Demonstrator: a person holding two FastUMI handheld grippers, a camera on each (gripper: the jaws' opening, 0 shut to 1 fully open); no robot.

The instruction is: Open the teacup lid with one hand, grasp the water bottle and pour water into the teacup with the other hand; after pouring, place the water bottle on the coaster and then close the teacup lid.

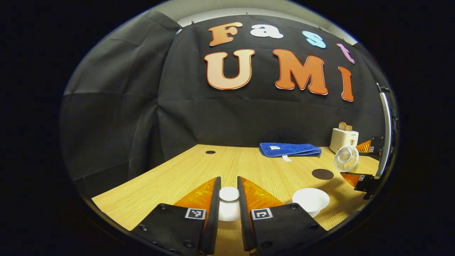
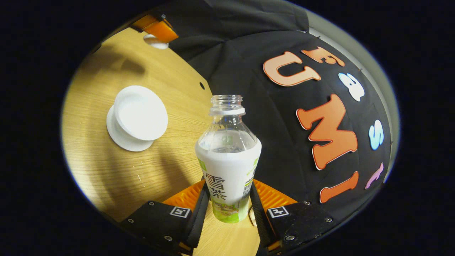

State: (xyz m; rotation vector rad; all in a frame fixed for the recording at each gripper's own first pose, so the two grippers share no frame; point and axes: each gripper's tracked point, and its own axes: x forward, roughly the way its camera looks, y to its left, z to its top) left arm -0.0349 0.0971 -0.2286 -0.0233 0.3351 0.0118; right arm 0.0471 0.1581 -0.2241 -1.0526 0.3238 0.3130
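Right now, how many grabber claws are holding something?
2. The left gripper pinches the teacup lid above the table. The right gripper clamps the open water bottle, tilted toward the teacup.

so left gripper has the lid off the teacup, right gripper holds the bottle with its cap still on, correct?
Not quite: the water bottle has no cap; its neck is open in the right gripper view. The rest stands: the right gripper is clamped on it, the left gripper holds the lid, and the teacup stands uncovered.
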